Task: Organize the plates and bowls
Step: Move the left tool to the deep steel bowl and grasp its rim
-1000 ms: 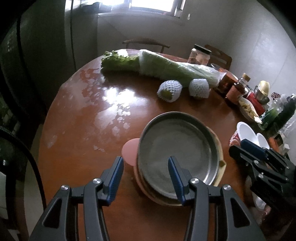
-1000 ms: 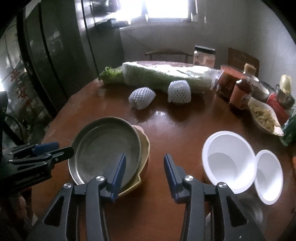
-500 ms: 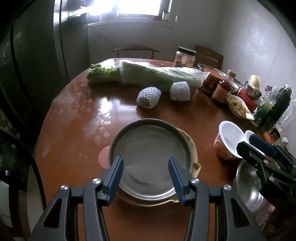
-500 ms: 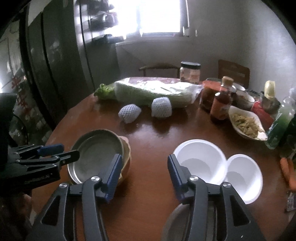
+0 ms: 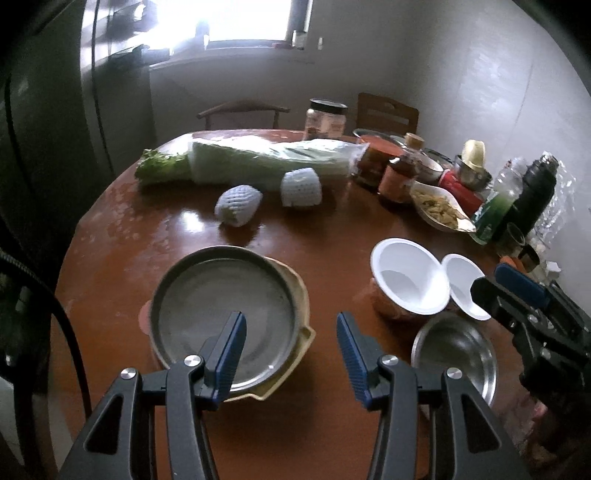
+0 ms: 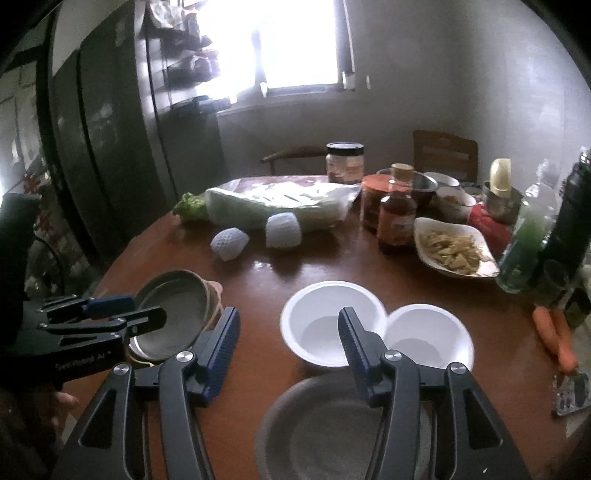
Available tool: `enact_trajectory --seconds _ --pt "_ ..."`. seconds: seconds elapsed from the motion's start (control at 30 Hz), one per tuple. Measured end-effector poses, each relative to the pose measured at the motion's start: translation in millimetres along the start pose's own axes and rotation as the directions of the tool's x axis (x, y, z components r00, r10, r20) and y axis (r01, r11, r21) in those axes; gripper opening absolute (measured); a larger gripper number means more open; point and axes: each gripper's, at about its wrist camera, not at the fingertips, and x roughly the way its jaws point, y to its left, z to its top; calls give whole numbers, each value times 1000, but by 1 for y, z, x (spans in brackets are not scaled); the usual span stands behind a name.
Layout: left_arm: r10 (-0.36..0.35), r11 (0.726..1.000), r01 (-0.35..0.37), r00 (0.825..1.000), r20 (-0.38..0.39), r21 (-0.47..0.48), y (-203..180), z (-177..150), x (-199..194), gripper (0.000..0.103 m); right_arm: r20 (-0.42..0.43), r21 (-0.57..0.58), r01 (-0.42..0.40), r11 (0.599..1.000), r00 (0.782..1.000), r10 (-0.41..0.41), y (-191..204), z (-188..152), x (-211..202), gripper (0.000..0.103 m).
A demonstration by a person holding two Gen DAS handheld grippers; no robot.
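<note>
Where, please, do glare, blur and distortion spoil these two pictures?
Left wrist view: the window is blown out, glare patches lie on the table, and the fisheye bends the edges into dark corners. Right wrist view: the window washes out the shelves beside it, and the metal bowl near the bottom looks soft and blurred.

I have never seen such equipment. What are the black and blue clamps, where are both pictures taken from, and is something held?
They are two hand-held grippers; a person carries one in each hand. Each has a camera looking along its fingers. One picture is from the left gripper, the other from the right gripper. On the brown table lie a metal plate stacked on a yellowish dish, two white bowls, a steel bowl, wrapped cabbage and jars. Both grippers are open and hold nothing; the right one's jaws have just been opening.
</note>
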Motion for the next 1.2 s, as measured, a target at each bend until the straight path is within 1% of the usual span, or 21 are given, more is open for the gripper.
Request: enact_trajectory --seconds 0.17,0.53,0.87,0.93,1.2 --pt "-4 1000 4 1000 4 17 -20 -3 -3 51 30 16 8 1000 1000 -8 -17 -6 -15 57" --pt "-39 998 39 999 0 42 -56 -9 -4 51 43 44 27 999 999 -29 -53 -22 -37 57" --pt "-63 997 65 997 -40 51 -74 -18 10 52 -3 67 50 996 999 -50 -76 -43 -38 57" --pt "-75 996 78 996 -55 51 -76 -21 16 52 -24 70 46 996 999 -45 -79 -49 -35 57" --pt "-86 992 96 989 -117 78 -91 -35 38 52 -110 91 57 994 993 -47 -88 -79 -21 57"
